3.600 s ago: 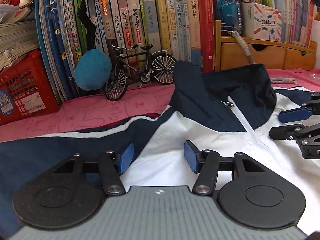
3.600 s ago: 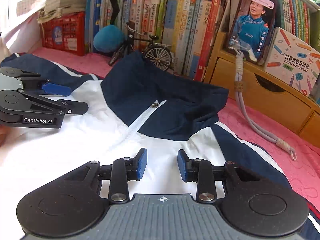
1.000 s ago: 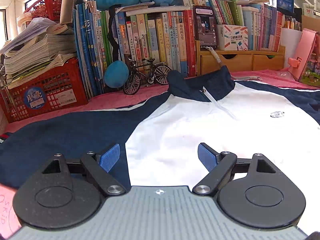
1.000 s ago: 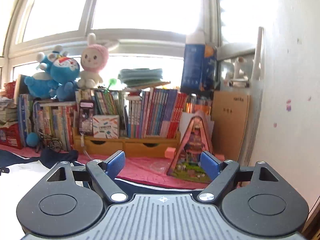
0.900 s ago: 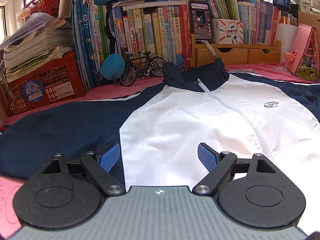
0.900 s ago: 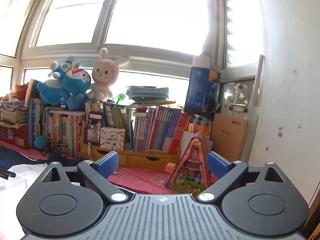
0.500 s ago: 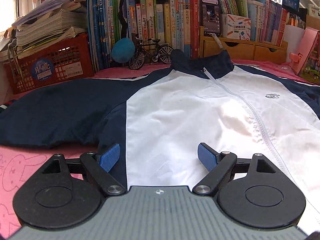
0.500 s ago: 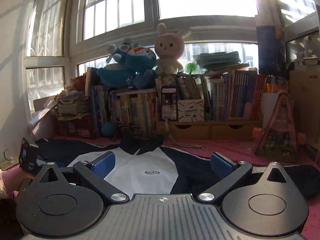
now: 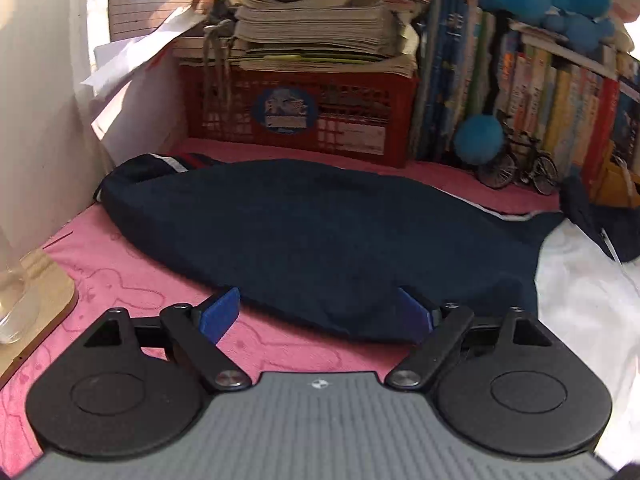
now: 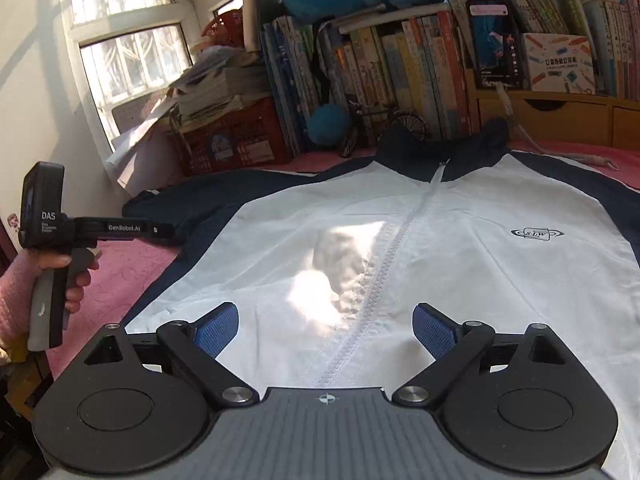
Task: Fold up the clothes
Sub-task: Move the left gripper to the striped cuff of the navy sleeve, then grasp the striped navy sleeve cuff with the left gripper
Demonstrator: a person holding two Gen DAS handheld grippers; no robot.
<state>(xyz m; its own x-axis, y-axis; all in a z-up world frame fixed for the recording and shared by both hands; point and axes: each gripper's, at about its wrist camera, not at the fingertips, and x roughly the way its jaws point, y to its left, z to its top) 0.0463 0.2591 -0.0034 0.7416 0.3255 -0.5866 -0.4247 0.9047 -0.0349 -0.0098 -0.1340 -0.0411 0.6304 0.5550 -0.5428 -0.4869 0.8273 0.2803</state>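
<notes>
Jacket (image 10: 400,248) lies flat, zipped, on the pink desk (image 9: 120,264). Left gripper (image 9: 318,312) open, empty, at the sleeve (image 9: 300,232); right gripper (image 10: 324,330) closing, empty. Grasp the sleeve near its cuff, fold inward.

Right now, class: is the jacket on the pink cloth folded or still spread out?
Spread out, unfolded. The jacket lies flat, front up, zip closed, with its navy sleeve stretched sideways across the pink cloth.

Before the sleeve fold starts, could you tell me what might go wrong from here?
1. The left gripper is open at the navy sleeve edge; it may pinch the pink cover too.
2. Swinging that sleeve could hit the toy bicycle.
3. The right gripper, jaws closing with nothing held, sits over the zipper; bunching is likely.
</notes>
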